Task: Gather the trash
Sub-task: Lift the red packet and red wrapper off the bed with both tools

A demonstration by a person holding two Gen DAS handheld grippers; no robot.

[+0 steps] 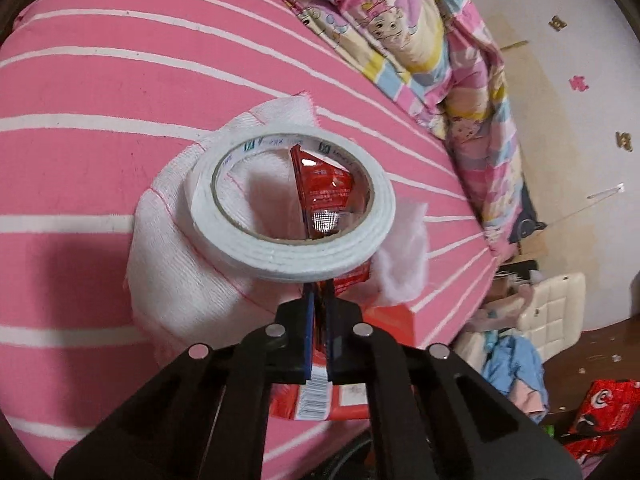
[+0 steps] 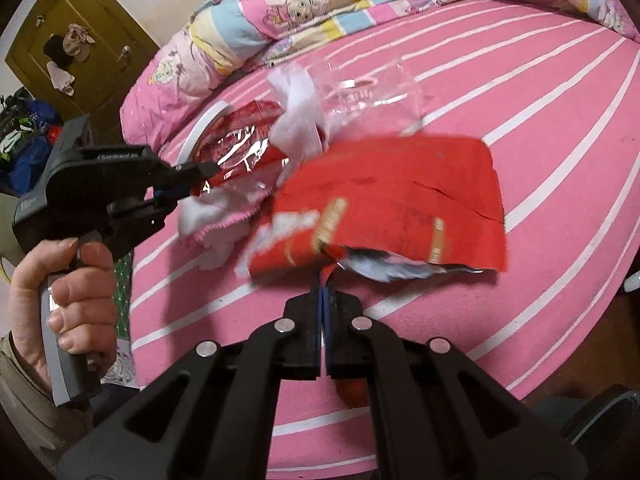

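- Left wrist view: a shiny red foil snack wrapper [image 1: 324,188] runs from between the tips of the left gripper [image 1: 319,300] up through the hole of a white roll of double-sided tape [image 1: 292,204], which sits just ahead of the fingertips
- The black fingers with blue pads are pressed together, pinching the wrapper's lower edge; a barcode strip shows between them lower down
- The tape rests on a white woven cloth with thin pink lines [image 1: 180,240], lying on the pink bedsheet with white stripes [image 1: 100,120]; a tuft of white fluff [image 1: 404,252] lies right of the roll
- Blue print on the tape's inner core is too small to read
- Right wrist view: a crumpled red paper package with gold and white print [image 2: 384,208] hangs from the tips of the right gripper [image 2: 323,284], blurred
- Those jaws are closed tight on its lower edge
- At left, a hand [image 2: 60,292] grips the other tool, which clamps the foil wrapper beside clear plastic film [image 2: 368,88]
- Print on the package is unreadable
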